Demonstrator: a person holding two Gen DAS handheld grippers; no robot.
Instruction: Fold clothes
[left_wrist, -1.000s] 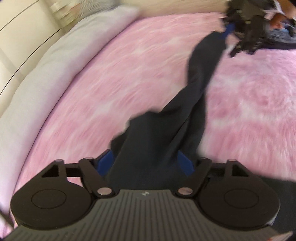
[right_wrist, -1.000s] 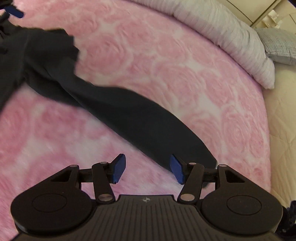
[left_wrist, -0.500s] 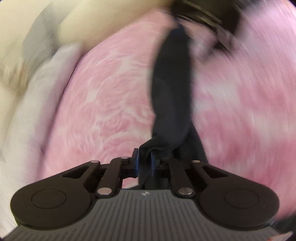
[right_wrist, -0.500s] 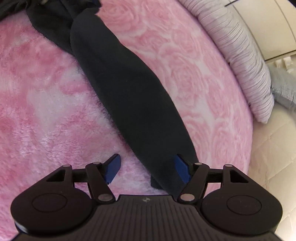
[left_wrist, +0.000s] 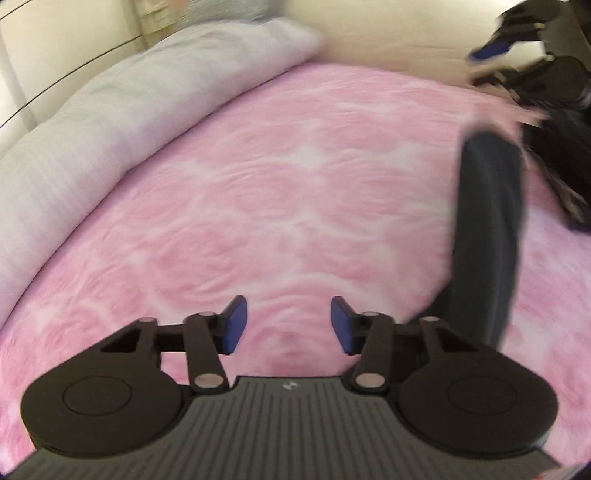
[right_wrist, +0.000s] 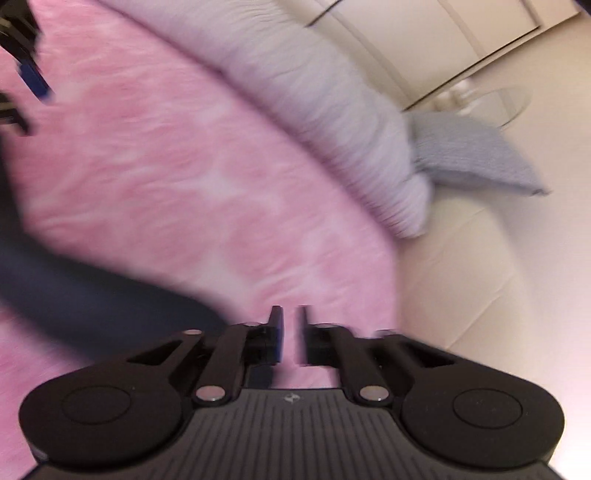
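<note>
From the left wrist view, the left tongs (left_wrist: 288, 325) were spread wide with nothing between the blue pads, hanging over the fluffy pink rose-pattern blanket (left_wrist: 258, 192). The long dark navy garment (left_wrist: 484, 236) lay stretched on it off to the right. Right wrist view was blurry: right tongs (right_wrist: 291, 336) nearly pinched together, a thin gap, gripping nothing, garment (right_wrist: 92, 306) lying just left of them.

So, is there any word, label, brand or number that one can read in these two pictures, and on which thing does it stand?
No readable text in either view.
Left gripper: a small pale emblem on its ribbed body, a mark and no letters, too blurred to make out.
Right gripper: the same small emblem, also unreadable.
Dark garment, pink blanket, grey pillow: no print or label shows.
</note>
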